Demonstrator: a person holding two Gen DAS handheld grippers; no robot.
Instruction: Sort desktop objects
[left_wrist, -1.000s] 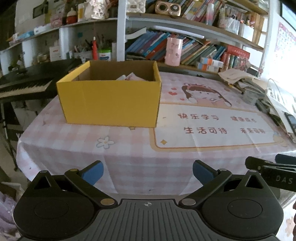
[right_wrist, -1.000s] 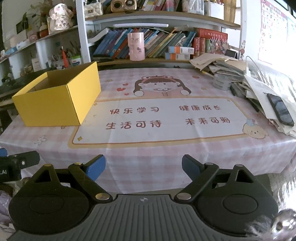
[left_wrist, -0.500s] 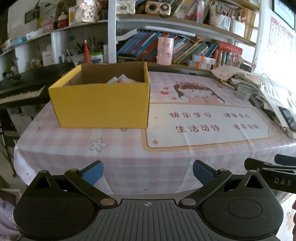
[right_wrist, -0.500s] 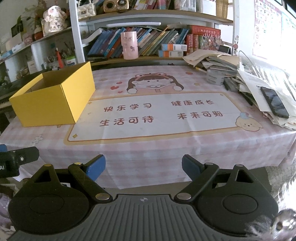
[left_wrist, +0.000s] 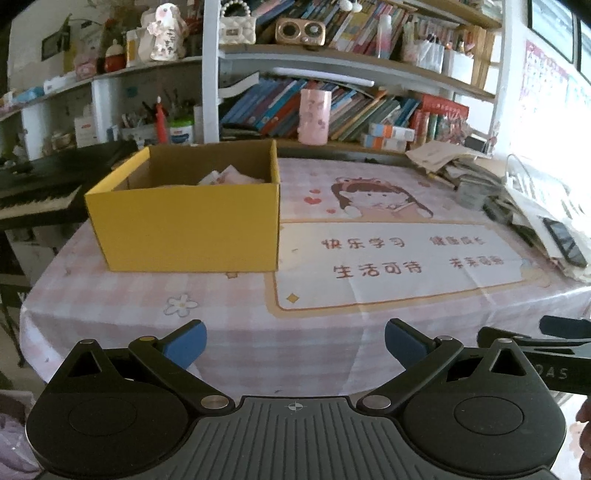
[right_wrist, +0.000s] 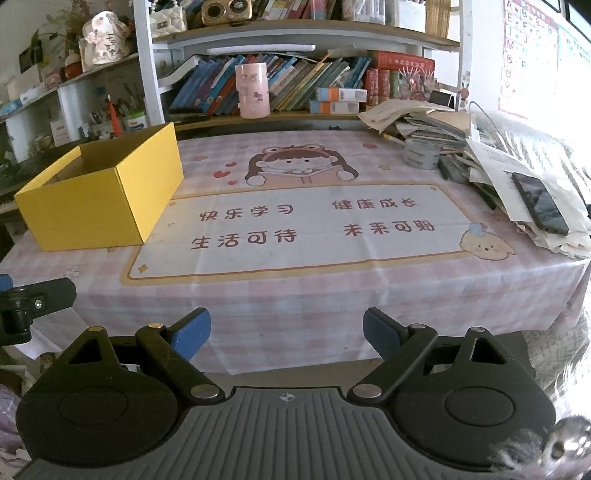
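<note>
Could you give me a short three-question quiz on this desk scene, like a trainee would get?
1. True or false: the yellow box is empty.
2. What dark flat thing lies on the paper pile at the table's right side?
3. Is the left gripper or the right gripper holding anything?

Key:
1. False; pinkish things show inside.
2. A phone.
3. Neither; both stand open, short of the table.

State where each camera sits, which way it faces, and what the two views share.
Left wrist: on the left tool, off the table's near edge, facing the yellow box; its open fingers show, and the right tool at right.
Right wrist: on the right tool, facing the printed mat; open fingers show, the left tool at left.
Shared: box, mat, pink cup, phone.
</note>
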